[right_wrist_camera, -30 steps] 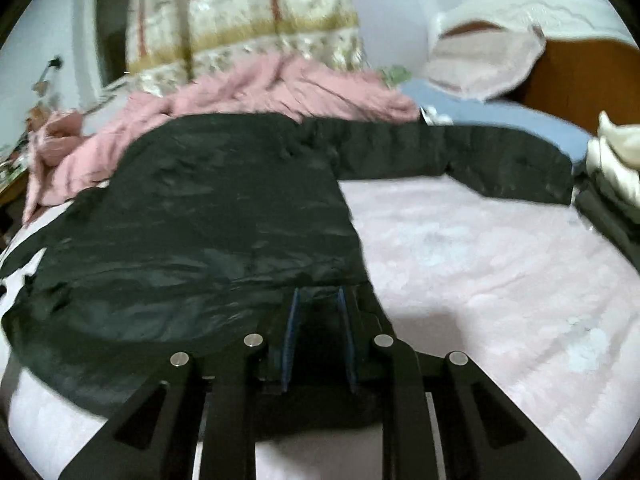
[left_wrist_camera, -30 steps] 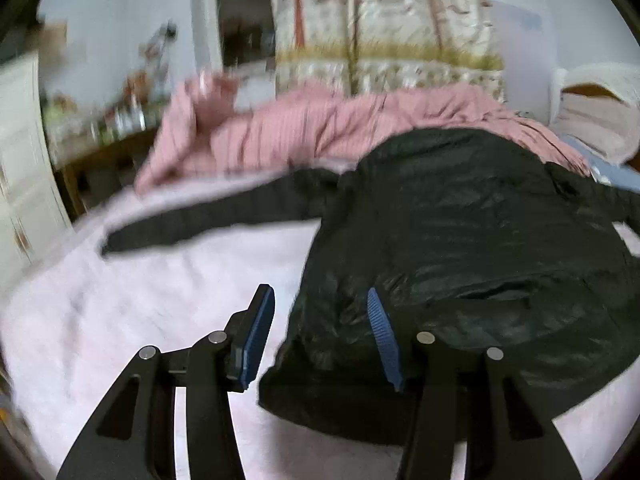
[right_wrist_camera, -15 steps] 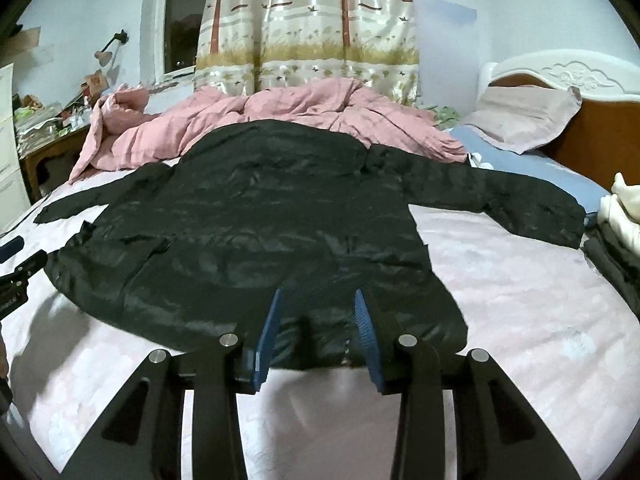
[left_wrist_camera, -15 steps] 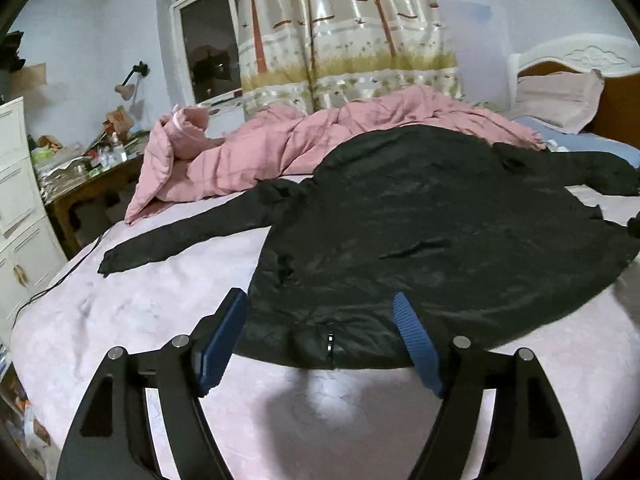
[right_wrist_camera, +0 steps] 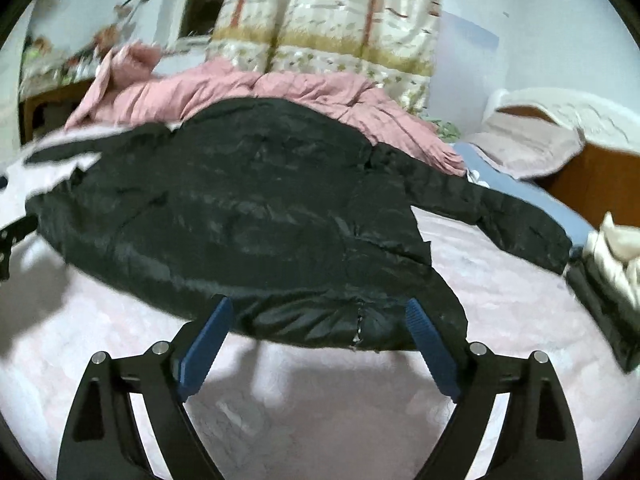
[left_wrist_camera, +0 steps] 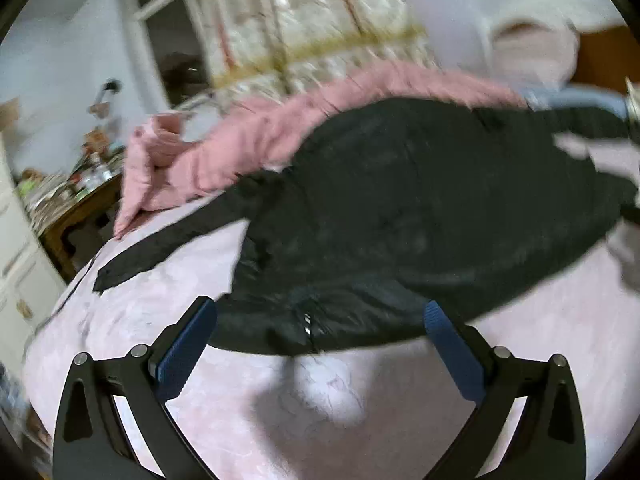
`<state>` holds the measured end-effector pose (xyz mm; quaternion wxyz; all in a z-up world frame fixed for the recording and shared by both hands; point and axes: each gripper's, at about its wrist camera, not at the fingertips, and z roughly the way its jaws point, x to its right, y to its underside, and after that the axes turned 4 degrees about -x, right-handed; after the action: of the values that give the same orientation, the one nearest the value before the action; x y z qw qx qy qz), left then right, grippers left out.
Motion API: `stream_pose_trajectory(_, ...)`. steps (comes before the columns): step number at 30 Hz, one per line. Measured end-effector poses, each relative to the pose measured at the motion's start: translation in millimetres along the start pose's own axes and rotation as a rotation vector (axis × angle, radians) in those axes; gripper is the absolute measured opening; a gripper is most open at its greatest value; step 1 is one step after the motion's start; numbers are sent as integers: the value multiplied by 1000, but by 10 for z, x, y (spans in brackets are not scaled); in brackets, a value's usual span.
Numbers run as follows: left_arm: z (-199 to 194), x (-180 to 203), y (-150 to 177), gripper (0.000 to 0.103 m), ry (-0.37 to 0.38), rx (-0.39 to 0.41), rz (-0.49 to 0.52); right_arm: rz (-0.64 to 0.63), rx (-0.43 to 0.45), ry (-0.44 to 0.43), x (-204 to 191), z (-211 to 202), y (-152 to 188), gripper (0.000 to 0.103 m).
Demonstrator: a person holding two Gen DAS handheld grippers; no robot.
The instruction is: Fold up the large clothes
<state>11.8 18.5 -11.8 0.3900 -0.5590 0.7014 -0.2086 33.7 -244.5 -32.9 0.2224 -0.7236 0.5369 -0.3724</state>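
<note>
Left gripper [left_wrist_camera: 318, 326] and right gripper [right_wrist_camera: 318, 320] both spread wide, grasping nothing, hovering over pink bedsheet [right_wrist_camera: 340, 392], black jacket [right_wrist_camera: 256, 216] spread flat just ahead of fingertips, sleeves outstretched.

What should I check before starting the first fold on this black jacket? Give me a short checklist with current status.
1. Left gripper open and holding nothing: ok, jaws spread wide near the hem.
2. Right gripper open and holding nothing: ok, jaws spread wide.
3. Black jacket lying flat on the bed: ok, body spread out, hem nearest the grippers.
4. Both sleeves laid out: ok, left sleeve and right sleeve extend outward.
5. Jacket clear of the pink quilt: cannot tell, the collar end meets it.
6. Sharp view for aiming: not ok, both views are motion-blurred.
</note>
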Motion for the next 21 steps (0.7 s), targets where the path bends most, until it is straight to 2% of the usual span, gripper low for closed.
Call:
stream_pose_trajectory(2,184,38,-95,103,51,-116,142,-207,-55,13,-102,72,-4,90)
stream_pose_trajectory(4,175,29,-174,103,71,-120,288,-345,-71,65,-153,103,6,90)
stream_pose_trajectory(6,149,17,-226,103,78,-129,381,-415,-108,42,-147,150,-22,90)
stream_pose_trajectory(8,200,25,-246,103,104,-175,405,-421,-144,8,-144,212,-65,90)
stream_pose_trajectory(10,301,39,-242,103,93,-212,401,-424,-159,10,-170,305,-115,90)
stream_pose_trajectory(11,340,38,-232,103,86,-210,393,-426,-161,20,-184,348,-128,90)
stream_pose_trajectory(14,479,71,-184,103,126,-238,335,-394,-159,37,-213,474,-117,90)
stream_pose_trajectory(15,552,71,-152,102,140,-258,304,-373,-156,31,-223,504,-116,89)
stream_pose_trajectory(16,602,61,-139,101,151,-269,280,-350,-155,19,-209,526,-133,78)
stream_pose_trajectory(17,639,39,-120,97,169,-265,244,-315,-158,3,-179,541,-140,68)
stream_pose_trajectory(18,650,-9,-114,85,192,-256,196,-292,-160,3,-178,543,-140,45)
stream_pose_trajectory(19,643,-59,-115,73,204,-251,156,-266,-159,8,-159,551,-131,33)
stream_pose_trajectory(20,639,-110,-108,42,188,-245,119,-248,-152,5,-136,546,-119,31)
stream_pose_trajectory(21,623,-149,-96,28,163,-240,103,-237,-146,-2,-133,527,-102,25)
